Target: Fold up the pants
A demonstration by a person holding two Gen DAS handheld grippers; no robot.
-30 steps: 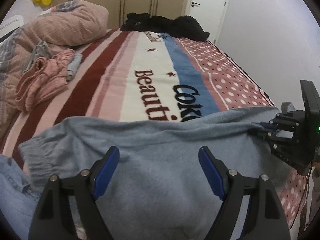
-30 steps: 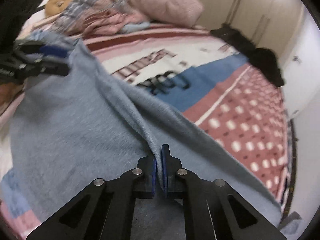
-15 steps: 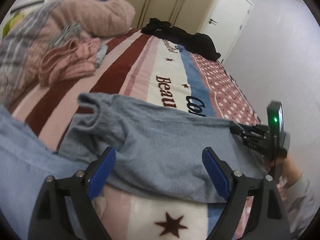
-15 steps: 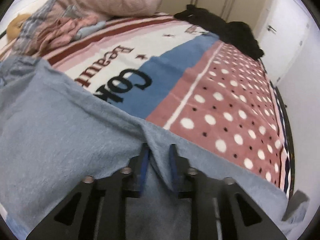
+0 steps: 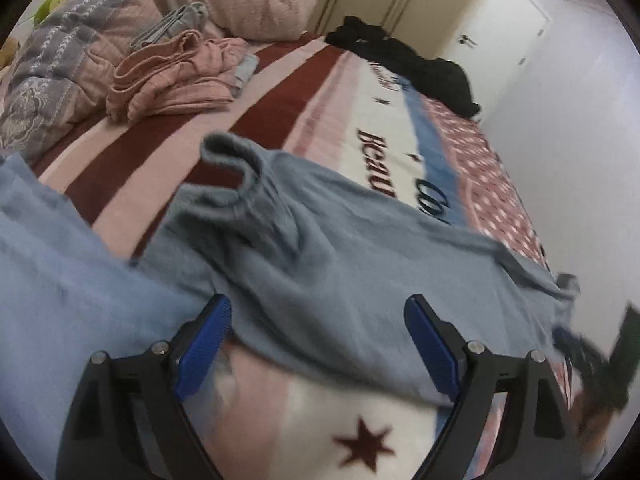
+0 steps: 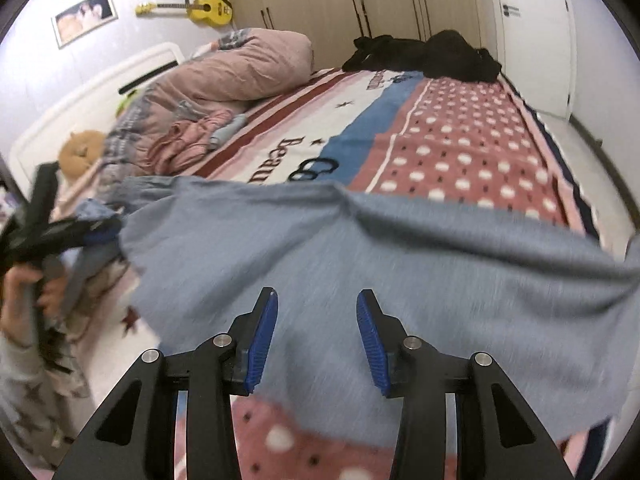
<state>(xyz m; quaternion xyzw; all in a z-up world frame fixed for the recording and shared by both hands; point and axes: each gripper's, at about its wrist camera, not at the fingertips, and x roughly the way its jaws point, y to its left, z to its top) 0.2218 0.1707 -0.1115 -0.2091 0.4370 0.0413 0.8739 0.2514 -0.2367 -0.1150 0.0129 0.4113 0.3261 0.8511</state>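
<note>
Grey-blue pants lie spread across the near part of the bed, with a ribbed cuff curled up at the far left. They also show in the right wrist view. My left gripper is open and empty just above the pants' near edge. My right gripper is open and empty over the pants. The left gripper shows at the left of the right wrist view, and the right one, blurred, at the right of the left wrist view.
The bed has a striped and dotted blanket. Pink clothes and a pink quilt lie at the head. Black clothes lie at the far edge. More blue fabric lies at the left. Wardrobes and a door stand behind.
My right gripper opened and let go of the pants, then pulled back. The pants dropped flat onto the bed. My left gripper stayed open and drew back toward the near edge.
</note>
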